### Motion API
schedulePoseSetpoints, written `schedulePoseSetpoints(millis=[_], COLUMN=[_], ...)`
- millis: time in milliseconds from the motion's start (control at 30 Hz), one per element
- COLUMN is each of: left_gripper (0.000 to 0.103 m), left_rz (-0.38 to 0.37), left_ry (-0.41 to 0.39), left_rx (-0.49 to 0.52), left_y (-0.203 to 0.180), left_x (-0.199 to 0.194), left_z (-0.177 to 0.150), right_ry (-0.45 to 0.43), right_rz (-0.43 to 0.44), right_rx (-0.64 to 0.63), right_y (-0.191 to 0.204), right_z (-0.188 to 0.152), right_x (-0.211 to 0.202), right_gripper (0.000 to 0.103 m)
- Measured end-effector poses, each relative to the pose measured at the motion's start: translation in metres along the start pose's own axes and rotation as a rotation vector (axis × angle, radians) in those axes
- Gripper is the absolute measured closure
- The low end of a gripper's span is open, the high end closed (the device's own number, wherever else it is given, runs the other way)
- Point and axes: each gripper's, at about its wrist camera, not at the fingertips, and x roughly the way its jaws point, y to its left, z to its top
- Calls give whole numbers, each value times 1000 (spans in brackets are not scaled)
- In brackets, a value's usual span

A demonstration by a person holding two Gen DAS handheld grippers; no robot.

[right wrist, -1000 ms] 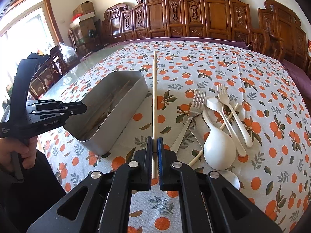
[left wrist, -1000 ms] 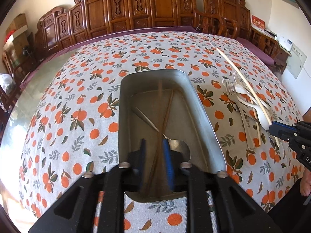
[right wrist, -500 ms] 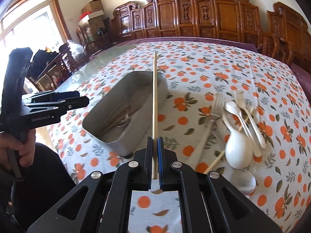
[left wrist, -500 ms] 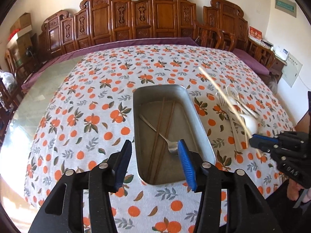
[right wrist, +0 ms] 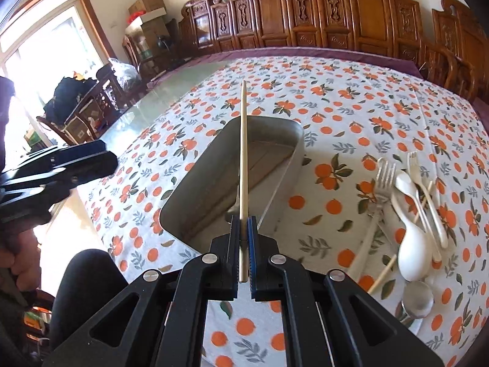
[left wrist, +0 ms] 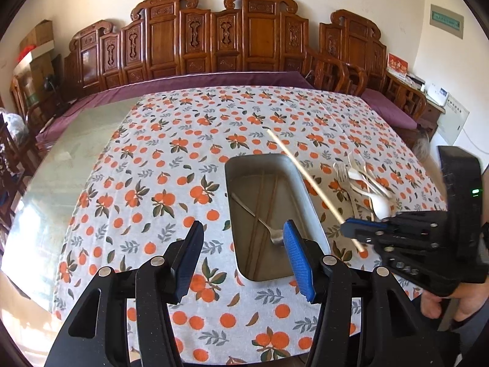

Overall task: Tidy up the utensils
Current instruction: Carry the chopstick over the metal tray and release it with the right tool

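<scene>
A metal tray (left wrist: 308,202) stands on the orange-print tablecloth and holds a metal fork (left wrist: 259,220) and brown chopsticks (left wrist: 269,202). My left gripper (left wrist: 244,257) is open and empty, held above the tray's near left corner. My right gripper (right wrist: 243,229) is shut on a pale wooden chopstick (right wrist: 243,153), which points out over the tray (right wrist: 195,189). In the left wrist view the right gripper (left wrist: 348,229) holds that chopstick (left wrist: 305,177) slanted over the tray's right rim.
A pile of forks, white spoons and a chopstick (right wrist: 409,214) lies right of the tray; it also shows in the left wrist view (left wrist: 366,183). A metal spoon (right wrist: 417,299) lies nearer. Carved wooden chairs (left wrist: 244,39) line the far edge.
My left gripper let go of the brown chopsticks, opened and pulled back up and left from the tray. My right gripper carried the pale chopstick left, from beside the tray to over it.
</scene>
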Motion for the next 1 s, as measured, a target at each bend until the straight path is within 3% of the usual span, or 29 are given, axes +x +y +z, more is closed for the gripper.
schedulePoseSetpoints(millis=[167,267,567,800,1000], left_gripper=[49,36,35,35,35], left_rz=[6,3,-15,-23,-29], left_ry=[-8,-23,-21,-6,-5], left_rx=[3,8,3,-5,-7], left_y=[8,14,29,33,32], left_x=[-5,-8,-4,-1,-3], left_z=[7,10,14,16,18], right_ry=[55,89,168,144,67], right_rz=[-20,-48,-82,-34,-31], right_rx=[16,18,50,38,11], right_y=[6,9,8,13,8], right_z=[9,14,17,22,22], right_x=[25,42,77,74,42], right_gripper=[97,97,97,95,95])
